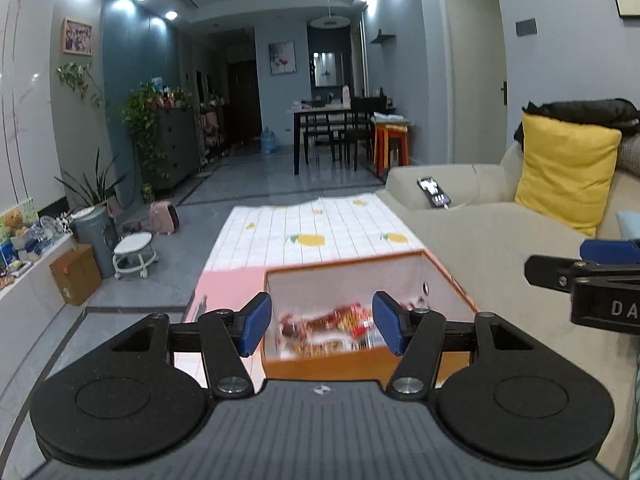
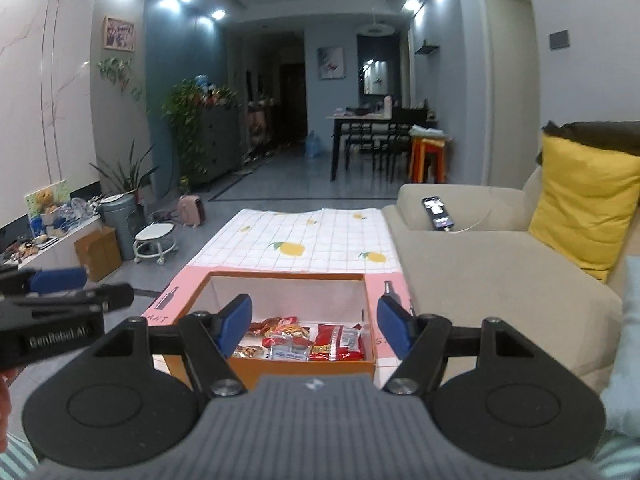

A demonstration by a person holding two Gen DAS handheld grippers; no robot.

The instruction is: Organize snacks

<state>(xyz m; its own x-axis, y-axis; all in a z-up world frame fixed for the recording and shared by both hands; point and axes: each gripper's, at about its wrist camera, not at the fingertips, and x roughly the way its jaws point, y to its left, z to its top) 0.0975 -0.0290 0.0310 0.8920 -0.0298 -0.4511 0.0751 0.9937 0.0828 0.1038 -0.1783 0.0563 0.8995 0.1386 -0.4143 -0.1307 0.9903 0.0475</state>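
Both grippers, left gripper (image 1: pixel 322 328) and right gripper (image 2: pixel 315 326), hovering wide apart, gripping nothing | risking snagging orange box (image 2: pixel 304 366) rim while reaching snack packets (image 2: pixel 338 342)

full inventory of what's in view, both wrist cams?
box: 1, orange, on table
snack packets: several, mostly red, inside box
tablecloth: 1, white grid with lemons, beyond box
sofa: 1, beige, right
cushion: 1, yellow, on sofa
phone: 1, dark, on sofa arm
stool: 1, white, on floor left
left gripper: open, over box
right gripper: open, over box
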